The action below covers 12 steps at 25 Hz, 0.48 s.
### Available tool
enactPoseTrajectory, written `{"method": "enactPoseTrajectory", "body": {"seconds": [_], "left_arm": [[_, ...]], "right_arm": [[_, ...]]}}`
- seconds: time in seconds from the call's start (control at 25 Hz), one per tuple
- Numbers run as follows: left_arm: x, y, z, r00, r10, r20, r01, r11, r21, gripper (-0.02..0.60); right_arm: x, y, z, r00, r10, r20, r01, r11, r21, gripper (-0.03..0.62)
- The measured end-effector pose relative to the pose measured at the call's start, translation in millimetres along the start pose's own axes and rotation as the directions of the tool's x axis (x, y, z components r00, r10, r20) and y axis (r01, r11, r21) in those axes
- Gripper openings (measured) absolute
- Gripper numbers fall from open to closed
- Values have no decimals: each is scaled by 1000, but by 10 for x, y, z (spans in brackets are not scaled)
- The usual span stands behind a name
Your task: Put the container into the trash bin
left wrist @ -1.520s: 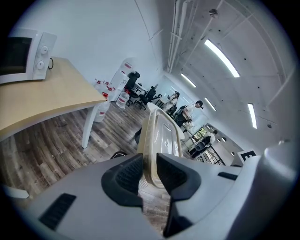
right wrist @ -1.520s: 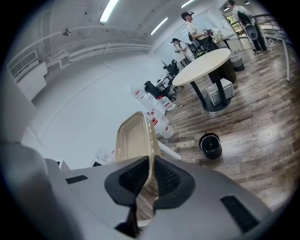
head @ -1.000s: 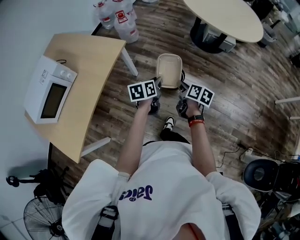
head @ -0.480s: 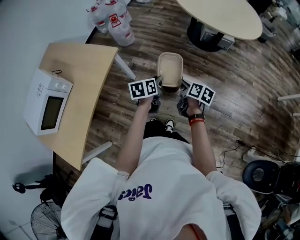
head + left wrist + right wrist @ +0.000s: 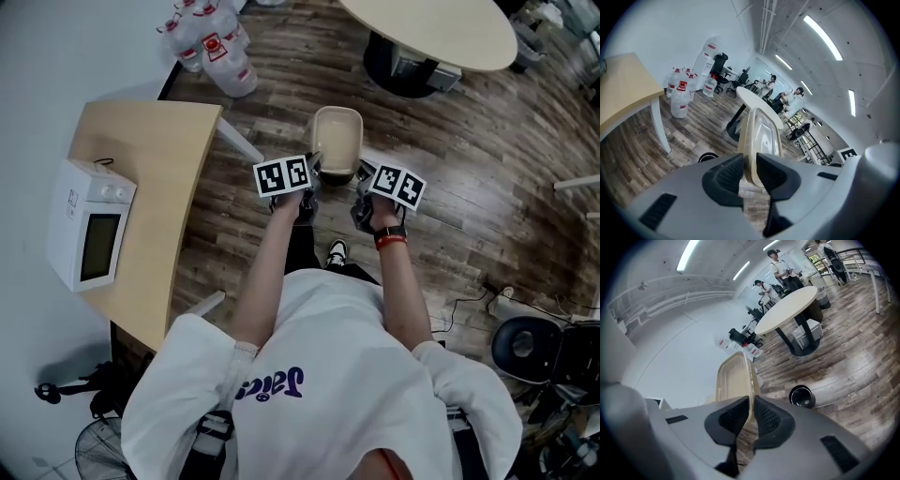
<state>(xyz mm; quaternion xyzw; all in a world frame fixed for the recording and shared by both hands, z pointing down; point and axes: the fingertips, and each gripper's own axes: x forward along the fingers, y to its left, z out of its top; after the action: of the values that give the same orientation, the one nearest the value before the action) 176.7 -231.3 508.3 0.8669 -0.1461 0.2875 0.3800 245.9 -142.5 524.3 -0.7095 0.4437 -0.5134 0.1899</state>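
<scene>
Head view: left gripper (image 5: pixel 314 172) and right gripper (image 5: pixel 360 178) hold 1 beige container (image 5: pixel 337 139) between them, up off the wood floor (image 5: pixel 469 187), open side up. Worktop (image 5: pixel 155 178) with microwave (image 5: pixel 86 225) sits well to the left.

Left gripper view: fingers (image 5: pixel 724 176) closing on the container's rim, pads touching it (container seen edge-on here). Black trash bin (image 5: pixel 708 157) stands on the floor below.

Right gripper view: fingers (image 5: pixel 733 419) clamped on the opposite rim. Trash bin on the floor to the right.

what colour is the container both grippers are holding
The container is pale beige; it shows best in the head view.
</scene>
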Motion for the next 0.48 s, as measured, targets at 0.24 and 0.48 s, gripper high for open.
{"method": "enactPoseTrajectory", "body": {"seconds": [0.24, 0.48], "left_arm": [[365, 93, 79, 999, -8, -38, 9, 1000, 13, 106], [691, 210, 177, 995, -41, -94, 45, 999, 31, 107]], "right_arm": [[221, -201, 148, 999, -40, 10, 40, 999, 34, 49], [455, -354, 255, 997, -83, -2, 83, 993, 78, 49]]}}
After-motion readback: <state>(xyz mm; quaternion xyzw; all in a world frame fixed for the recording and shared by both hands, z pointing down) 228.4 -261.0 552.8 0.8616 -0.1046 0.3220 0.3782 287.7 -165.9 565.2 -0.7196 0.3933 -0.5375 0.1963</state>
